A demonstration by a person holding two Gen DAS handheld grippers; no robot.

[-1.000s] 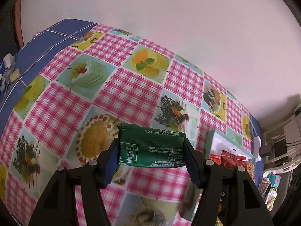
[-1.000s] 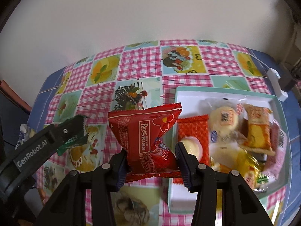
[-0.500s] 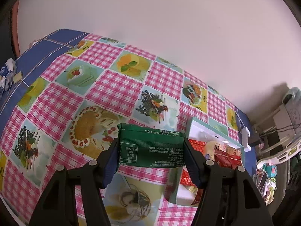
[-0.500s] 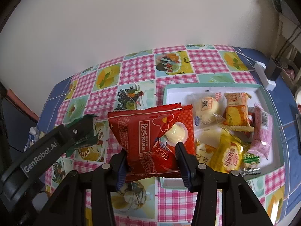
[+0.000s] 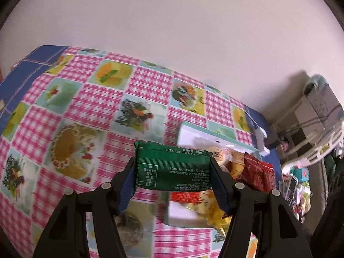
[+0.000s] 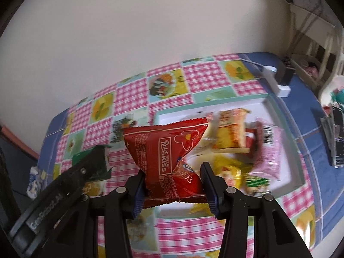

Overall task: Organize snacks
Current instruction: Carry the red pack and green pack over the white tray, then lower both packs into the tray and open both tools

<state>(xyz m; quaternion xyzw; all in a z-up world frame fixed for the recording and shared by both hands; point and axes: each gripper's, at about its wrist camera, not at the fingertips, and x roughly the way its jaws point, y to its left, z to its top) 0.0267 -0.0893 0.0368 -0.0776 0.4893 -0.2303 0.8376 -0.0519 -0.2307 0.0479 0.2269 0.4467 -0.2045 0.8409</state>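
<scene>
From the left wrist camera, the left gripper (image 5: 173, 167) is grasping a green snack packet (image 5: 173, 165). The packet lies sideways between the two blue pads, and each pad presses on one end. It is dark green with small white writing and a little white box of print, and the writing is upside down. It is up in the air over the checked tablecloth (image 5: 90, 107), which has pink squares and pictures of cakes and fruit. Just behind the packet is the white tray (image 5: 193, 132), with a red packet and yellow snacks in it.

From the right wrist camera, the right gripper (image 6: 172, 182) is clenched on a red snack bag (image 6: 165, 150). The bag is shiny, with crinkly ends, white flower shapes and the word "KISS" on it. The pads pinch its lower part, and the top fans out wide. It hangs over the near edge of the white tray (image 6: 277, 111). In the tray are a yellow cake pack (image 6: 232, 129), a pink pack (image 6: 268, 152) and other small snacks, a bit blurry.
</scene>
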